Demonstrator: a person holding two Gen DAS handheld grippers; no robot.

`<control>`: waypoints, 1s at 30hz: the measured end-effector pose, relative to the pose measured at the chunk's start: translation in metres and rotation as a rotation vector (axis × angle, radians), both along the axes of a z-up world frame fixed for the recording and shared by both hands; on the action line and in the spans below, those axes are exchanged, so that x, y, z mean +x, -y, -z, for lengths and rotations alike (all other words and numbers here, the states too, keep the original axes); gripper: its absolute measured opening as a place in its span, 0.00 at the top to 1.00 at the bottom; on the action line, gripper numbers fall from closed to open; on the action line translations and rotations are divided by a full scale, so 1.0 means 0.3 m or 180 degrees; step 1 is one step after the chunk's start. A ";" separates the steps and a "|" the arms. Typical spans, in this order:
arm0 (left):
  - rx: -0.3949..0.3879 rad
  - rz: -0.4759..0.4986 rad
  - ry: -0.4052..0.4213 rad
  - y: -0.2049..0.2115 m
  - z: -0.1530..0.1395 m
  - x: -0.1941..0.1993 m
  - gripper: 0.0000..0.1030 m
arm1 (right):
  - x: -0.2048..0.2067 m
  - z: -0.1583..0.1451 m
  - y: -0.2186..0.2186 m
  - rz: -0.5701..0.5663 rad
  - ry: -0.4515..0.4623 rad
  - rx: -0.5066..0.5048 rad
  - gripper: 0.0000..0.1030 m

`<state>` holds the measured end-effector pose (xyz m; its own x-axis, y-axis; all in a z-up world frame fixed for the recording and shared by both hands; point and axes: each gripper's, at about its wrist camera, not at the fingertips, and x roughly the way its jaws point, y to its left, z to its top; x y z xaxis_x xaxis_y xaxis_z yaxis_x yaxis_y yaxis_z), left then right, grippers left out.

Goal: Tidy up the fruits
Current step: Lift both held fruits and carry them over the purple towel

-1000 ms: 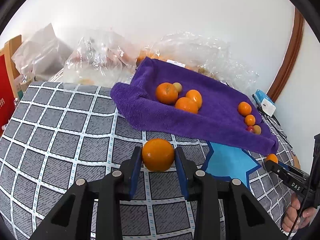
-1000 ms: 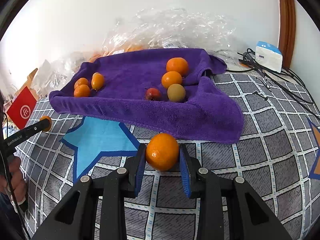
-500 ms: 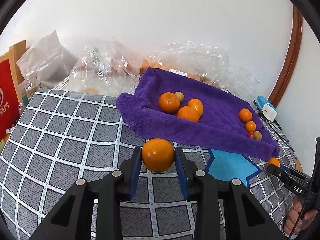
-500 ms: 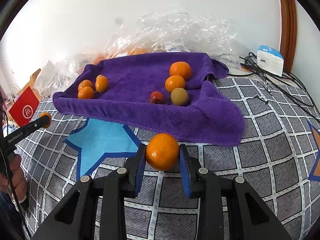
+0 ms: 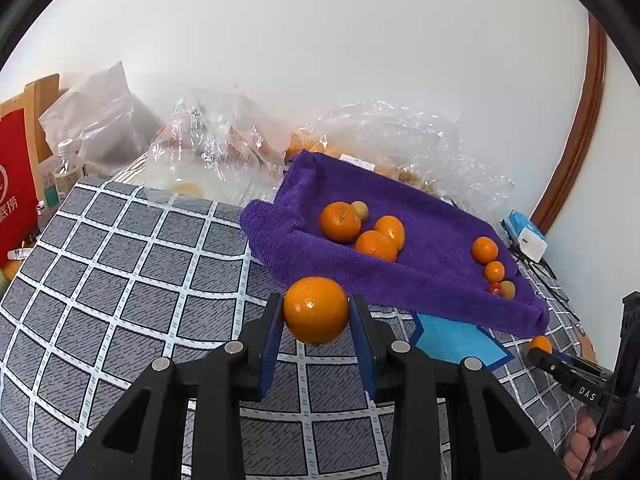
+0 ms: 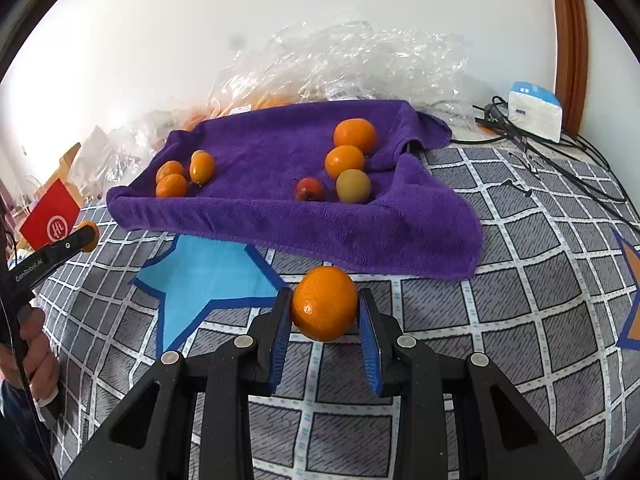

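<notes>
purple towel (image 6: 360,224) (fruit on it) lies beyond each hand-held gripper's orange (image 6: 324,303).

There is open room on the gray checked surface (image 5: 120,280) to the left of the purple towel (image 5: 420,280). The towel's thick front fold lies close in front of the left hand-held gripper (image 5: 316,316) and the right hand-held gripper (image 6: 325,312). Crinkly plastic bags (image 6: 352,64) block the back by the wall. Black cords (image 6: 560,160) and a white box (image 6: 534,110) crowd the right side.
</notes>
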<state>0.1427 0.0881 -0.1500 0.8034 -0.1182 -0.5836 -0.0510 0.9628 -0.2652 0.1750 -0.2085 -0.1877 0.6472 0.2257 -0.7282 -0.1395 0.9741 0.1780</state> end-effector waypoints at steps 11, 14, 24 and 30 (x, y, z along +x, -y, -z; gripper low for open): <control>-0.0010 -0.0065 0.0016 -0.017 -0.002 0.003 0.69 | -0.020 -0.094 0.000 0.0001 0.0104 0.0057 0.69; -0.0068 -0.0096 -0.0031 -0.034 0.005 0.013 0.69 | -0.011 -0.125 0.005 0.0011 0.0150 0.0070 0.69; -0.0161 -0.0201 -0.0160 -0.100 -0.028 0.039 0.69 | 0.063 -0.209 0.013 -0.0043 0.0263 -0.0090 0.69; -0.0024 -0.0201 -0.0137 -0.114 -0.136 0.110 0.69 | 0.177 -0.242 0.003 -0.0041 0.0300 -0.0148 0.69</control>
